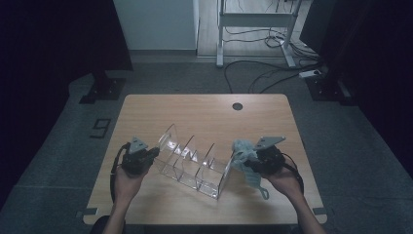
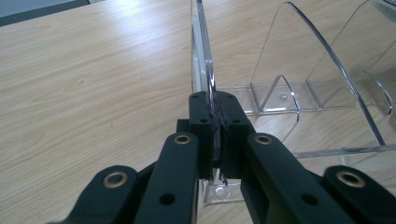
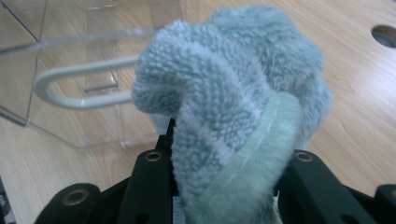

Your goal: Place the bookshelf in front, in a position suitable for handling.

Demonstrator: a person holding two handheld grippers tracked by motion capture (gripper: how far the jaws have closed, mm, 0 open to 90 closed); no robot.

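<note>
1. Sitting near the front middle of the wooden table point(image 1: 204, 109) is the clear acrylic rack point(image 1: 192, 163), a see-through divider thing with several upright curved panels on one base. Everything else I'll place off that rack.
2. At the rack's left end, the left gripper point(image 1: 146, 157) is clamped tight on the edge of the outermost panel. The left gripper view makes it obvious: both black jaws are squeezed flat against the thin clear sheet point(image 2: 205, 70), one on each side.
3. At the rack's right end, the right gripper point(image 1: 251, 163) has a pale blue-green terry cloth point(image 1: 243, 152) pinched between its jaws. The cloth bunches up over the tips, right next to the rack's end panel; can't tell if it's actually touching it.
4. In the right gripper view the fluffy cloth point(image 3: 233, 102) bulges out of the jaws, with the rack's clear wall and a whitish loop-shaped piece point(image 3: 74, 88) behind it.
5. A bit of the cloth hangs down below the right hand point(image 1: 285, 180), on the near side of the rack.
6. Beyond the rack, toward the table's far edge, there's a small round cable hole point(image 1: 237, 106).
</note>
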